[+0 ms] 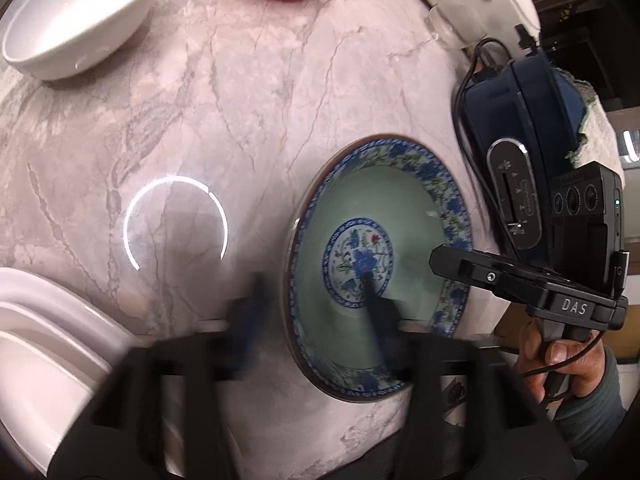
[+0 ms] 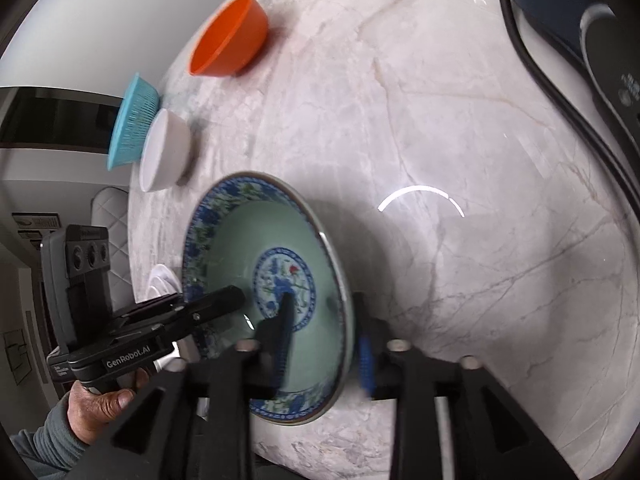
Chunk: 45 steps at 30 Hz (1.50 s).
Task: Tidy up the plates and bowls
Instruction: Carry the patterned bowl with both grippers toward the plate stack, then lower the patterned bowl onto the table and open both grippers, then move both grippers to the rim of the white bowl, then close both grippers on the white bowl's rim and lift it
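A patterned bowl (image 2: 280,280) sits on the marble table (image 2: 440,120), near its front edge. Beyond it to the left stands a small bowl (image 2: 166,156), with a plastic strainer basket (image 2: 132,132) just behind that. Farther back sits another bowl (image 2: 230,38). A toaster (image 1: 524,140) stands right of the patterned bowl.
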### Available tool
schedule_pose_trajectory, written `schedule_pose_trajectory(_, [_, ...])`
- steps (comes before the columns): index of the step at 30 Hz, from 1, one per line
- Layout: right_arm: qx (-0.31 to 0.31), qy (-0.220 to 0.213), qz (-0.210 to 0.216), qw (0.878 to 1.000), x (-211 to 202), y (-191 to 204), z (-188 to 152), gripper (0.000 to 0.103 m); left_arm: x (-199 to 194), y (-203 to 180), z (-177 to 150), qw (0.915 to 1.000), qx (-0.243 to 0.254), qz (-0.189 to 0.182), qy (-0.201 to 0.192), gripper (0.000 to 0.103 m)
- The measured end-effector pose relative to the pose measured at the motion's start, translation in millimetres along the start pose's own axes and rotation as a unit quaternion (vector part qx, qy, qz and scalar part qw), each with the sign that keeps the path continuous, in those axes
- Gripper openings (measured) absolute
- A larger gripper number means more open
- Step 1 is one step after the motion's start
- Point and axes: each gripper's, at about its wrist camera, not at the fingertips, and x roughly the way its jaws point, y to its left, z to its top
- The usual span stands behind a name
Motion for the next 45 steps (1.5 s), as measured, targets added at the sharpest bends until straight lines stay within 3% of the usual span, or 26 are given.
schedule_pose_trajectory(1, [-0.005, -0.011, 0.001, 1.0, -4, 2, -1, 0.057, -6, -2, -1, 0.9999, 0.003, -0.006, -0.011, 0.088])
schedule_pose_trajectory(6, [-0.008, -0.045, 0.0, 0.999, -26, 8, -6, 0.069, -39, -8, -3, 0.999, 0.01, -0.025, -0.036, 0.093])
schedule_pose_trajectory(12, [-0.044, -0.081, -0.012, 0.996, -57, 30, -3, 0.073, -102, 17, 7, 0.9929, -0.021, -0.063, -0.099, 0.097])
schedule_pose_trajectory(16, [-0.071, -0.106, 0.003, 0.992, -76, 53, 16, 0.073, -149, 52, 24, 0.9871, -0.037, -0.049, -0.148, 0.097])
schedule_pose_trajectory(23, [-0.128, -0.132, 0.035, 0.982, -92, 108, 64, 0.073, -191, 131, 69, 0.9815, -0.103, -0.003, -0.161, 0.097])
schedule_pose_trajectory(27, [-0.12, -0.105, 0.056, 0.986, -64, 131, 100, 0.073, -179, 156, 93, 0.9849, -0.102, 0.009, -0.14, 0.097])
schedule_pose_trajectory(34, [-0.107, -0.031, 0.066, 0.992, 25, 160, 144, 0.071, -127, 178, 119, 0.9911, -0.09, 0.038, -0.09, 0.096])
schedule_pose_trajectory(41, [-0.096, 0.026, 0.04, 0.994, 96, 164, 159, 0.053, -109, 195, 129, 0.9901, -0.099, 0.045, -0.089, 0.095])
schedule_pose_trajectory(45, [-0.088, 0.044, 0.035, 0.995, 116, 160, 160, 0.049, -102, 198, 133, 0.9903, -0.099, 0.048, -0.085, 0.089])
